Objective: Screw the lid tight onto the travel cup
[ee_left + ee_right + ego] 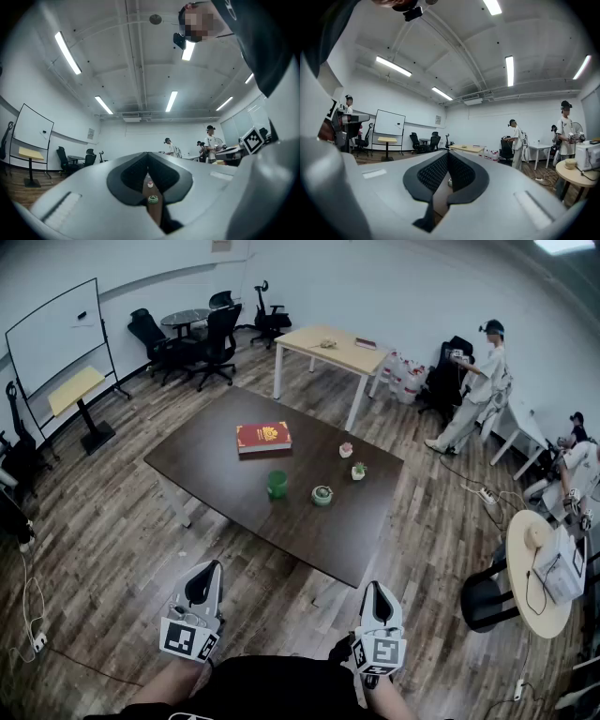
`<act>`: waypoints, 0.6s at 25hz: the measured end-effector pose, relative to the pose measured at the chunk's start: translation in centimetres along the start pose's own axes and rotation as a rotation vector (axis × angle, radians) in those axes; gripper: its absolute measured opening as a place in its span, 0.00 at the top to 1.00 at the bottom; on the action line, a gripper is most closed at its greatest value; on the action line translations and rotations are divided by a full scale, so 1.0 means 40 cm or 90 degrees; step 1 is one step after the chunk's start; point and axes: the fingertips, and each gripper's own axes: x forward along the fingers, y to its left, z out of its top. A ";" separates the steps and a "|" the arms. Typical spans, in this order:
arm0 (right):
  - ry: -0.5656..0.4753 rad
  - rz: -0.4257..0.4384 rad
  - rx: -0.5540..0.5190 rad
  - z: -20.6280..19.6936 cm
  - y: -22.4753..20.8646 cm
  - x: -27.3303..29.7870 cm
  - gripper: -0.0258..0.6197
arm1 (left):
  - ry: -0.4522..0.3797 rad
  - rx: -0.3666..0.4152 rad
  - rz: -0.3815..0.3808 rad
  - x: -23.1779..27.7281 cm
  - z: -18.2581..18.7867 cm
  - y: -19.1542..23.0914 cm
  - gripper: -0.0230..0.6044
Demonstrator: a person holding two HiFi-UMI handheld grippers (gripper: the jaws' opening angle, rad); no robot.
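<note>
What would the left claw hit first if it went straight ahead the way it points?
Likely nothing nearby: the left claw tilts slightly up, so its line seems to pass over the dark table and the green travel cup toward the far wall, though depth is unclear.

table (211, 474) – dark, smooth, matt; floor (103, 521) – wood planks, sheen; left gripper (207, 568) matt plastic

Bright, even light from ceiling strip lights (67, 52) (fisheye bend at edges), near tongs soft, w/ mild glare.
</note>
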 end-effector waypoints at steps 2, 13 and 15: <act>0.003 -0.002 0.001 0.000 -0.001 0.004 0.95 | 0.002 -0.003 -0.001 0.005 -0.003 0.003 0.97; -0.019 0.050 0.043 0.006 -0.016 0.013 0.95 | 0.008 -0.001 0.008 0.026 -0.012 -0.029 0.97; -0.025 0.060 0.049 0.011 -0.027 0.025 0.95 | 0.012 0.001 0.013 0.035 -0.017 -0.044 0.97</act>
